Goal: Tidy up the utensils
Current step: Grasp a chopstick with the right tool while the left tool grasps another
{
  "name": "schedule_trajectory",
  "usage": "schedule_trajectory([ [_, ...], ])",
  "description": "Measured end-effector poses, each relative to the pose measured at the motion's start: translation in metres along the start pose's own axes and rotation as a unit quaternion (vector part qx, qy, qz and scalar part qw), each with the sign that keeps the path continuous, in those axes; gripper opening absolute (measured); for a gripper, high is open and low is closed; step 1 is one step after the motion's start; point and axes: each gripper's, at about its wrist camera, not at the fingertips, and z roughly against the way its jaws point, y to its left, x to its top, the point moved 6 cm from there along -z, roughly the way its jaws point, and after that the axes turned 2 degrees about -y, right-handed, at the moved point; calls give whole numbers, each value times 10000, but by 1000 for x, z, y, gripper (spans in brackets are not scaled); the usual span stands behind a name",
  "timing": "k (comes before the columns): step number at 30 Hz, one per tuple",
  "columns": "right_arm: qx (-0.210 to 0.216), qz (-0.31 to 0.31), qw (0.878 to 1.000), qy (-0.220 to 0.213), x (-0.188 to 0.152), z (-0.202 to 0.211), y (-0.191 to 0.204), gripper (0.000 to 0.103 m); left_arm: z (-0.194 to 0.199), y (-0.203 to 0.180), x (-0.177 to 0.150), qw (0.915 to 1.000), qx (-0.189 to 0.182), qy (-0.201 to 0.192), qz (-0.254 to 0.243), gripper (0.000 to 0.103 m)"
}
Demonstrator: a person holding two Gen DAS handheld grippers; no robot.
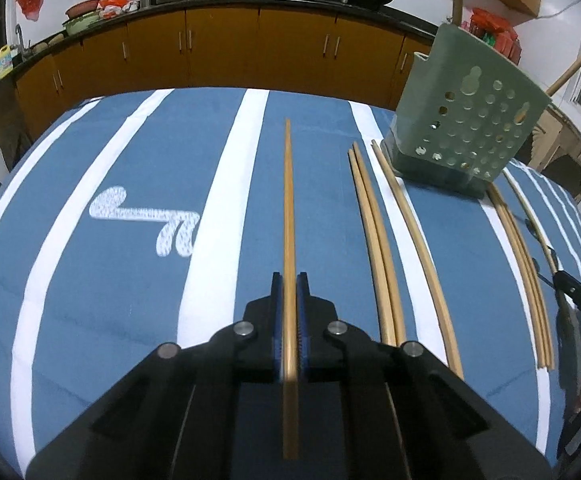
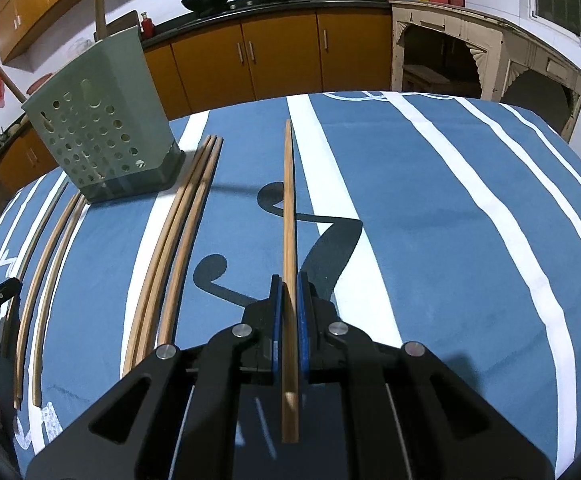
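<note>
Chopsticks fill both my jaws: my left gripper is clamped on one long, pale wooden chopstick, which runs straight out ahead between the blue pads, and my right gripper pinches a second wooden chopstick the same way, its tip out over the blue-and-white striped tablecloth. More loose bamboo chopsticks lie flat on the table between my two grippers, just beside the grey-green perforated plastic utensil holder, which stands upright.

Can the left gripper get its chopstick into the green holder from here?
Probably yes: the left gripper is shut on a chopstick, and nothing stands between it and the green holder, only chopsticks lying flat.
</note>
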Motion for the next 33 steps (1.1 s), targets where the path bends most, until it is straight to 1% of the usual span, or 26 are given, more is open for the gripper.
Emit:
schedule_trajectory([
  [6, 14, -12, 10000, 3, -4, 3, 0, 8, 9, 0, -10, 9999, -127, 21, 70, 9],
  [13, 61, -69, 10000, 27, -15, 13, -3, 8, 18, -1, -22, 9998, -181, 33, 63, 9],
  [18, 90, -98, 9999, 28, -23, 19, -4, 8, 22, -2, -28, 9998, -187, 26, 63, 9],
  [23, 93, -83, 9999, 23, -28, 23, -4, 8, 29, -7, -37, 9999, -86, -38, -99, 9],
  [28, 117, -99, 9999, 24, -27, 24, -5, 8, 30, -8, -38, 9999, -113, -28, -102, 8],
  [33, 131, -158, 9998, 1, -26, 28, -7, 8, 31, -6, -35, 9997, -196, 79, -75, 8],
])
